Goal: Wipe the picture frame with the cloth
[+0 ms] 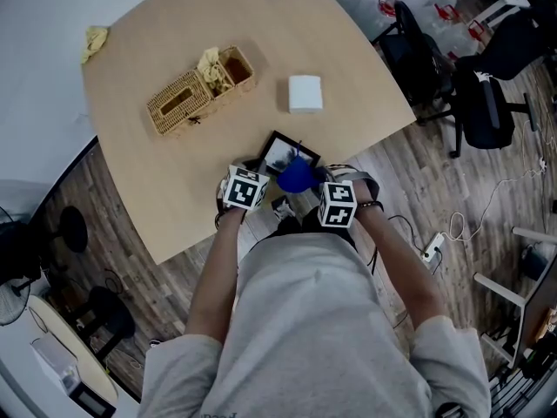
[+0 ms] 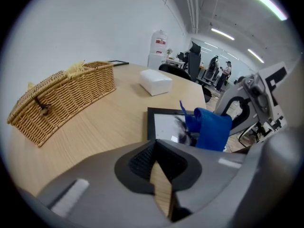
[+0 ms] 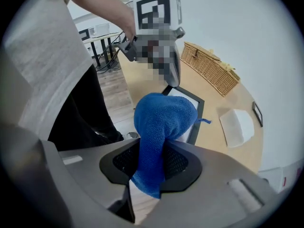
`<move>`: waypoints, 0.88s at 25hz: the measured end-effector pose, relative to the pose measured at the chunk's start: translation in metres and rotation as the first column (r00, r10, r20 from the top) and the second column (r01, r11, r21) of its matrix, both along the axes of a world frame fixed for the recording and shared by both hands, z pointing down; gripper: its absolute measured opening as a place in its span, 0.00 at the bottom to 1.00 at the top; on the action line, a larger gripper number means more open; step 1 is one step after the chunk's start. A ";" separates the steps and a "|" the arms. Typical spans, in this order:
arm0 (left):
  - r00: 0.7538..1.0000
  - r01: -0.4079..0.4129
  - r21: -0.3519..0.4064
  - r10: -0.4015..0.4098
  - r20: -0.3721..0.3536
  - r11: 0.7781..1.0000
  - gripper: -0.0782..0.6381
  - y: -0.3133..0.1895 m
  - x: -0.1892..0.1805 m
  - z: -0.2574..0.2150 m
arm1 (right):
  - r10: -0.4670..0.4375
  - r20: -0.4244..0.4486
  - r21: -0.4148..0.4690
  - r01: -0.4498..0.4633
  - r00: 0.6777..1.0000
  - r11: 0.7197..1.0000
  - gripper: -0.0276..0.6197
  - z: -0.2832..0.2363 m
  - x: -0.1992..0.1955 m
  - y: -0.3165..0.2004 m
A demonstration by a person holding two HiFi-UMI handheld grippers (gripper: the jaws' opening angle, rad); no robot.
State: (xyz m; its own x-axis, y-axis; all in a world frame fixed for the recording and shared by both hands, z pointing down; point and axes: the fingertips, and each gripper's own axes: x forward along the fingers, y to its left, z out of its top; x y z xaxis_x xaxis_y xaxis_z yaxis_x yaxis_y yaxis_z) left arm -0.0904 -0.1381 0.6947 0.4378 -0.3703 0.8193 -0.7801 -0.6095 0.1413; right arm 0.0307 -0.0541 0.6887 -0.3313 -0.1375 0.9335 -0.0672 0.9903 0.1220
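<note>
Open-plan office. The setting is indicated by black swivel chairs (image 1: 487,103) on a wood-plank floor (image 1: 409,181), where a power strip (image 1: 432,249) with trailing cables is laid. In the left gripper view, long ceiling strip lights (image 2: 222,33), a white water dispenser (image 2: 160,46) and people (image 2: 221,74) standing among distant desks are seen.

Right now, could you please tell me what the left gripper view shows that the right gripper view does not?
Only the left gripper view: the left hand-held gripper seen along its own jaws, together and empty, plus people standing far off. Only the right gripper view: the right hand-held gripper pinching the blue terry cloth, and the person's grey shirt. Both: that cloth at the black rectangular picture frame, the woven wicker basket and the white box on the tan wooden table.
</note>
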 end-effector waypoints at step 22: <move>0.999 0.011 -0.007 -0.011 -0.046 1.000 0.18 0.001 0.004 -0.008 | 0.439 0.084 -0.171 -0.421 0.895 0.891 0.21 -0.003 0.018 -0.065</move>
State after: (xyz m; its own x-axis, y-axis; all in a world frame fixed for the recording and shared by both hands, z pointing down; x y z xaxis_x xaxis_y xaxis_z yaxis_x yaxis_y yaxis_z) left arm -0.0865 -0.1372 0.6864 0.4714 -0.3699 0.8006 -0.7793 -0.5998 0.1817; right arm 0.0483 -0.1193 0.6858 -0.3782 -0.1583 0.9121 -0.4952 0.8671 -0.0548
